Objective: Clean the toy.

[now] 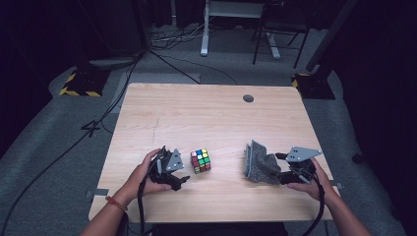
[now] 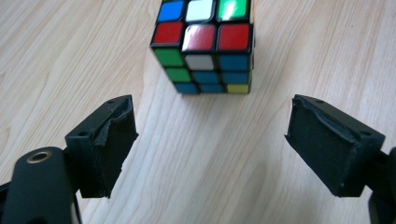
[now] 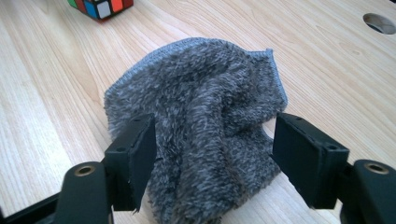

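Observation:
A scrambled colour cube [image 1: 200,161] stands on the wooden table [image 1: 206,113], left of centre near the front. My left gripper [image 1: 183,178] lies just left of it. In the left gripper view the cube [image 2: 205,46] sits a short way beyond the left gripper [image 2: 210,140], whose jaws stand apart with bare wood between them. A crumpled grey fuzzy cloth [image 1: 258,162] is heaped at the front right. My right gripper [image 1: 280,168] reaches it from the right. In the right gripper view the cloth [image 3: 201,93] bulges between the wide jaws of the right gripper [image 3: 212,149], and the pads are not squeezing it.
A round cable hole [image 1: 248,98] sits near the table's far edge. Beyond the table are floor cables [image 1: 172,64], a white desk leg [image 1: 204,29], a chair frame [image 1: 280,34] and yellow-black striped stand bases [image 1: 78,83].

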{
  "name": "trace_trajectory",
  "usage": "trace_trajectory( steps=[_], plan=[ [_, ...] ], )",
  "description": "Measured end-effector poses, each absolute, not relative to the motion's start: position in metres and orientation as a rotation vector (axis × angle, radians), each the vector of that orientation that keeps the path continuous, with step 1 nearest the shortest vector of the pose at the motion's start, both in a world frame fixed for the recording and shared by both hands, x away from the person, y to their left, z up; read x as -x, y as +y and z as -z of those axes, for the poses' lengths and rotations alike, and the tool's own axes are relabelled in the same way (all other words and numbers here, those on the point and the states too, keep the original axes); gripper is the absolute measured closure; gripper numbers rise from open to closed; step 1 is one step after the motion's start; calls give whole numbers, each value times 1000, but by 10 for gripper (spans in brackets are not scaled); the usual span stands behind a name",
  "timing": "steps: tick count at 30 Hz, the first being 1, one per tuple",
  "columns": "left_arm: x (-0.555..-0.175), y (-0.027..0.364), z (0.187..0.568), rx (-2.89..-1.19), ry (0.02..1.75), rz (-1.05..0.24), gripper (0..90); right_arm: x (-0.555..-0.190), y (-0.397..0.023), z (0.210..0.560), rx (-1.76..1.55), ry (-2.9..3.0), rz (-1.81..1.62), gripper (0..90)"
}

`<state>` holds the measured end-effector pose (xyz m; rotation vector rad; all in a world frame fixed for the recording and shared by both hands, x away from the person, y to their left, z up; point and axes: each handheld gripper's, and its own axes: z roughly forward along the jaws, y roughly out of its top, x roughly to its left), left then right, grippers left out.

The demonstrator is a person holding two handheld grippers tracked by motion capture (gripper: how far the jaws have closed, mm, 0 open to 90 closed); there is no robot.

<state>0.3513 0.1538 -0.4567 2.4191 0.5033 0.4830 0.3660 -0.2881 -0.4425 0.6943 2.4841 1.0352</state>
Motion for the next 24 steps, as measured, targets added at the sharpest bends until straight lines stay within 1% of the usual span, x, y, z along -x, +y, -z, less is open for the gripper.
trace_trajectory(
  steps=[8, 11, 21, 24],
  plan=[
    [-344, 187, 459, -2414, 607, -526, 164, -359, -306, 449, -740, 2473, -1006, 297],
    [-341, 197, 461, -2400, 643, -562, 172, -356, -313, 451, -757, 2450, -1009, 298],
    [-339, 220, 477, -2375, 743, -520, 172, -351, -346, 471, -878, 2419, -973, 296],
    [-339, 227, 483, -2360, 776, -484, 172, -350, -357, 477, -915, 2405, -963, 296]
  ],
)
